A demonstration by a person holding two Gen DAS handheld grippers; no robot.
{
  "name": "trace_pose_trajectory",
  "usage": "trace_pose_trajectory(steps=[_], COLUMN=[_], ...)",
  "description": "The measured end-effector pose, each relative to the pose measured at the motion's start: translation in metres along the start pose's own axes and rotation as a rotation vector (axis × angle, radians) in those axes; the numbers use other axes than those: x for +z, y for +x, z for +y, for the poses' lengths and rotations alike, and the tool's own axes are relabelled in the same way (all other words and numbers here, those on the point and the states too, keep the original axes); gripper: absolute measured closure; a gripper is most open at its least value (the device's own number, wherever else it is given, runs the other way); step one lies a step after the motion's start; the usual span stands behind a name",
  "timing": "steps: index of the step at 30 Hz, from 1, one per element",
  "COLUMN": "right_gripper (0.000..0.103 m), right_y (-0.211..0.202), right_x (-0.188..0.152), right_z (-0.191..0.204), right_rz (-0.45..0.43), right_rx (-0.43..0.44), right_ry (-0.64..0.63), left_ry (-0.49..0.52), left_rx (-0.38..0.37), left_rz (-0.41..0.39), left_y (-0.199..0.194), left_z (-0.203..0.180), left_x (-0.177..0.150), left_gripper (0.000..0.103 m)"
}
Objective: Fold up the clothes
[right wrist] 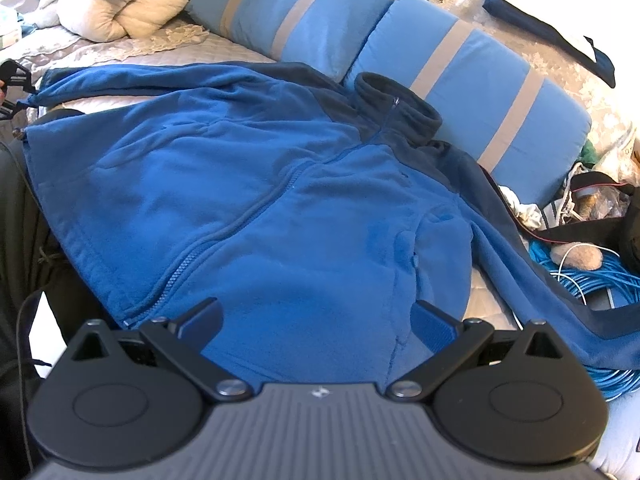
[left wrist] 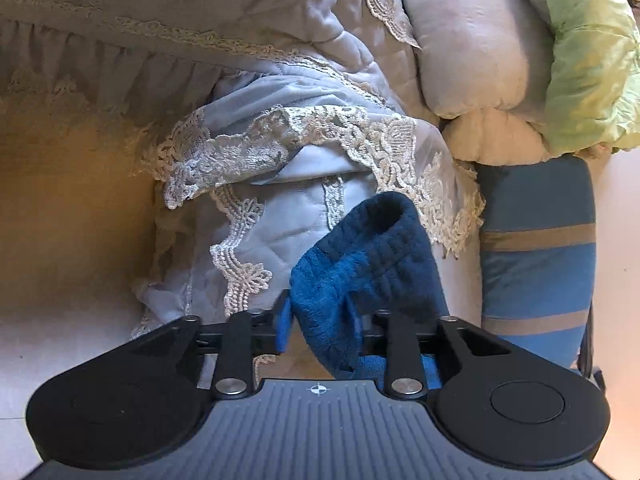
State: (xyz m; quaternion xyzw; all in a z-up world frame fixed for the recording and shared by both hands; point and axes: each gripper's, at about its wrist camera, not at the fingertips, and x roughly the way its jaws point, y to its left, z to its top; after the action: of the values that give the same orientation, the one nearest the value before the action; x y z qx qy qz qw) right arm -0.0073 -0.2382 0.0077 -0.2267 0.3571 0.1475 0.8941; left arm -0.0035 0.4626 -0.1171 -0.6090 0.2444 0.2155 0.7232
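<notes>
Two fingers | left (left wrist: 320, 332) pinching sleeve cuff (left wrist: 360, 276) | right (right wrist: 316, 320) spread over fleece jacket (right wrist: 280, 200)

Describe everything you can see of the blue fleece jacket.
The blue fleece jacket lies spread front-up on the quilted bedspread, zipped closed, its dark navy collar standing against a striped pillow. Navy panels run along shoulders and sleeves. One sleeve trails right toward a blue cable coil; the left tool holds the other cuff. The right tool hovers open above the hem.
</notes>
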Motion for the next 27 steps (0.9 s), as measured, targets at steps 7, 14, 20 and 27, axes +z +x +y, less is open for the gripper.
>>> trace_pose_trajectory(steps=[7, 14, 20, 27], right_gripper=[0.000, 0.000, 0.000, 0.000], right_y=[0.003, 0.003, 0.004, 0.005], right_x=[-0.001, -0.002, -0.001, 0.000], right_z=[-0.001, 0.001, 0.004, 0.005], right_rz=[0.007, 0.013, 0.020, 0.030], right_rx=[0.003, 0.003, 0.005, 0.002], right_ry=[0.005, 0.007, 0.003, 0.000], left_ry=[0.076, 0.395, 0.586, 0.561], left_rx=[0.028, 0.004, 0.009, 0.042], left_rz=[-0.020, -0.060, -0.053, 0.006], left_y=[-0.011, -0.013, 0.001, 0.017], left_z=[-0.007, -0.040, -0.061, -0.047], left_x=[0.007, 0.015, 0.022, 0.030], left_gripper=[0.059, 0.058, 0.058, 0.058])
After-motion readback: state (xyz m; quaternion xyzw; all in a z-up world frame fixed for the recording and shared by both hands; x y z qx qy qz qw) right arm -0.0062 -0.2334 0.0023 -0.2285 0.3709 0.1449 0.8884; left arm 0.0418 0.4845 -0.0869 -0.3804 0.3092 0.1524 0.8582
